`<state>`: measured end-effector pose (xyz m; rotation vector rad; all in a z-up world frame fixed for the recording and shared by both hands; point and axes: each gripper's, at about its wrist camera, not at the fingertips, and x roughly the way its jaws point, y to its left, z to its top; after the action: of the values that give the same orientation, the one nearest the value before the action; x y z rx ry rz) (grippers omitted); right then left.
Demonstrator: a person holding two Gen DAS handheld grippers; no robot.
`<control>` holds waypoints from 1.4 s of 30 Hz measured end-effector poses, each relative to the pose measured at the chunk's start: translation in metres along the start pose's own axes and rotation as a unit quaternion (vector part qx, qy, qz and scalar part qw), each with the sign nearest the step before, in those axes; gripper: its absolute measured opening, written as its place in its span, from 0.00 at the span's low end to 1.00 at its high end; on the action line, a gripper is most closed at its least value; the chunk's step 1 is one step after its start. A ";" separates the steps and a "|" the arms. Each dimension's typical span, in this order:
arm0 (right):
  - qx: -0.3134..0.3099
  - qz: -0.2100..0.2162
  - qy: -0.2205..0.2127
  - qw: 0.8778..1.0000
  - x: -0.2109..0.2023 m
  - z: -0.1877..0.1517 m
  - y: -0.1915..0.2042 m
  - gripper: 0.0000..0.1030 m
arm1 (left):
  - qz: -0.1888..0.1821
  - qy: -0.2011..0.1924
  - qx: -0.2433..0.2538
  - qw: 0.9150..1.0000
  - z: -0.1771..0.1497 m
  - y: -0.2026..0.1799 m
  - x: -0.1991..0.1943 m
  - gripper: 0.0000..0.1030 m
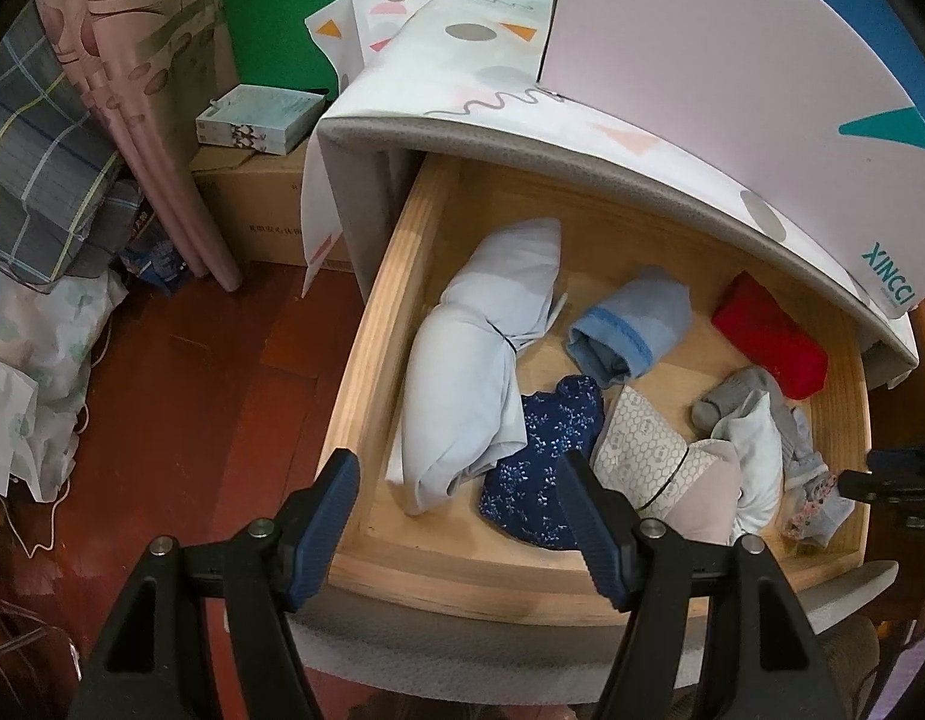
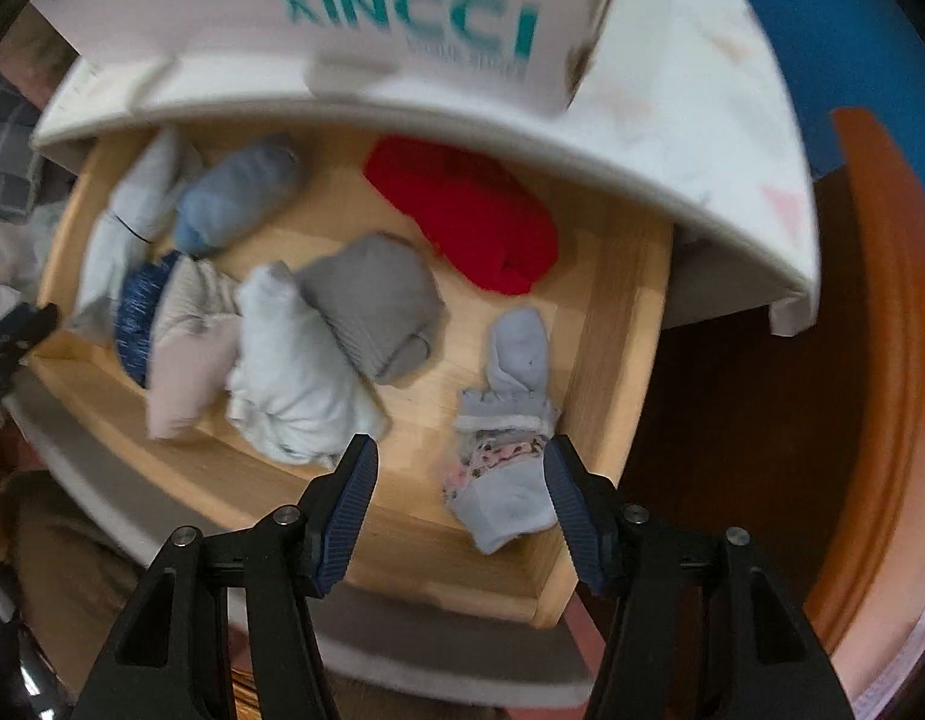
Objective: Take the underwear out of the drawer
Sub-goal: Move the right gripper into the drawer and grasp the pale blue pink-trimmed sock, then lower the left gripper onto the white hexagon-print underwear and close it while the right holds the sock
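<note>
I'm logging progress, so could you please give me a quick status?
Both hand-held grippers open, empty: left, right. Drawer open, underwear inside, untouched. Nothing blocking.

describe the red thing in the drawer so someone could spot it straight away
Look into the open pale wooden drawer under the white patterned cabinet top. At its back right corner, partly under the overhang, lies a folded bright red fabric bundle. It is the only red item; the rolled pieces around it are pale blue, grey or navy.

Matt pale wood drawer (image 1: 366, 372), cloth underwear (image 1: 540, 468)
</note>
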<state>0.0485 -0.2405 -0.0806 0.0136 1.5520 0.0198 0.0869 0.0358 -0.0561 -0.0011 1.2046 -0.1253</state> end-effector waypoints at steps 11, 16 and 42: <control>-0.072 -0.076 0.071 0.992 0.058 0.008 0.015 0.51 | -0.003 0.003 0.002 1.000 0.000 0.000 0.002 0.68; -0.075 -0.070 0.084 0.991 0.072 0.006 0.018 0.51 | -0.002 0.006 0.003 1.000 0.000 -0.002 0.004 0.68; 0.102 0.032 -0.005 0.994 0.029 -0.039 -0.014 0.17 | -0.004 0.034 0.014 0.999 -0.002 -0.004 0.013 0.68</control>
<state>0.0106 -0.2544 -0.1107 0.2244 1.5370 -0.0893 0.0892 0.0304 -0.0681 0.0225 1.2714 -0.1507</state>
